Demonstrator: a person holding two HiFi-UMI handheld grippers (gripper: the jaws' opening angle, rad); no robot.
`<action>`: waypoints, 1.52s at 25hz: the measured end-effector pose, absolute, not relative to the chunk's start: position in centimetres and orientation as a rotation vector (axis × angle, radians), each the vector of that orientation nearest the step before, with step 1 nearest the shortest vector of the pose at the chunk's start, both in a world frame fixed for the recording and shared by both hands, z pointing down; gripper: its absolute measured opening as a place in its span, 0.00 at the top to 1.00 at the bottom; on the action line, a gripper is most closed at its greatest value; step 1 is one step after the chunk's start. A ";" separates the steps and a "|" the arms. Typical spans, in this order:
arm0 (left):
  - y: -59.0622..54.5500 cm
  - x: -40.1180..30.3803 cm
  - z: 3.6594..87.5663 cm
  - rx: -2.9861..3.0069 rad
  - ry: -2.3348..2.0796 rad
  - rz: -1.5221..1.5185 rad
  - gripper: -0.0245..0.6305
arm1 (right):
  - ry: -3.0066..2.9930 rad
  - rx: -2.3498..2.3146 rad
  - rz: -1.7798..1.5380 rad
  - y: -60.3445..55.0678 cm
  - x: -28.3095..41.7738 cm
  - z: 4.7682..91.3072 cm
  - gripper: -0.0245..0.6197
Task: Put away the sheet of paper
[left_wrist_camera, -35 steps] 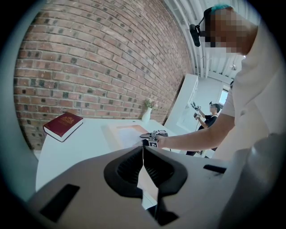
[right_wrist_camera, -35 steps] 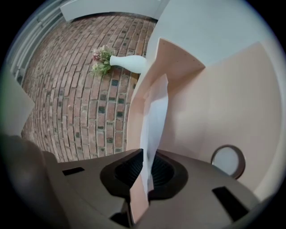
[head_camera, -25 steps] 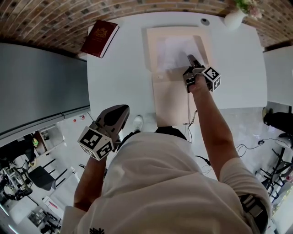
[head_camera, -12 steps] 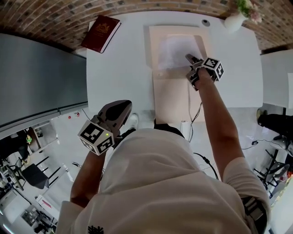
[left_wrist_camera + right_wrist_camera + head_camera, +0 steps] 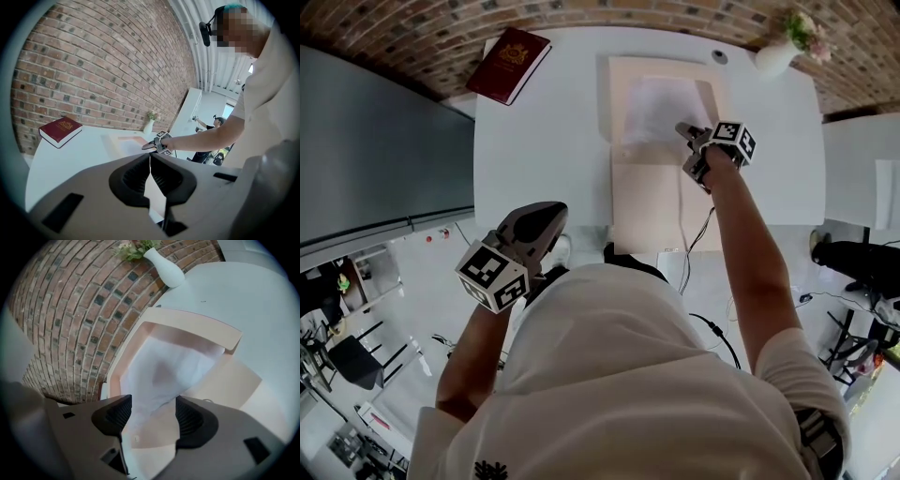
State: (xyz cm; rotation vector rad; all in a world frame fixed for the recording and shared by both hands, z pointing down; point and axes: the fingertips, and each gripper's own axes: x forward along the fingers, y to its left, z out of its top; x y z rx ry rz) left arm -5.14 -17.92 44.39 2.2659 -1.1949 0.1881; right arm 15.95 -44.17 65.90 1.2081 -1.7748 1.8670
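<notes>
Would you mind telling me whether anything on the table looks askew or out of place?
The sheet of paper looks rumpled and sits skewed in the open beige folder, not square with its edges. The folder's near flap also overhangs the front edge of the table. The red book and vase look fine.

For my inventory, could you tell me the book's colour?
Dark red book, clearest in the head view.

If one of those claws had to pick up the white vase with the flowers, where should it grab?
Likely the narrow neck, coming in level from the side. The white vase stands upright and swells into a wider body lower down, while the flowers fill its mouth, so coming straight down looks blocked.
</notes>
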 end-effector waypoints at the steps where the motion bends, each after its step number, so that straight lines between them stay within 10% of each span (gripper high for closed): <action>1: -17.9 -5.2 44.4 2.269 -1.192 0.185 0.93 | -1.778 1.209 1.863 -44.0 15.9 65.7 0.53; 29: -12.9 -10.0 41.8 2.466 -0.967 0.200 0.93 | -2.107 1.304 1.560 -29.1 14.0 55.6 0.53; 38: -10.1 -11.9 41.2 2.529 -0.870 0.207 0.93 | -2.194 1.376 1.284 -19.8 11.8 52.8 0.90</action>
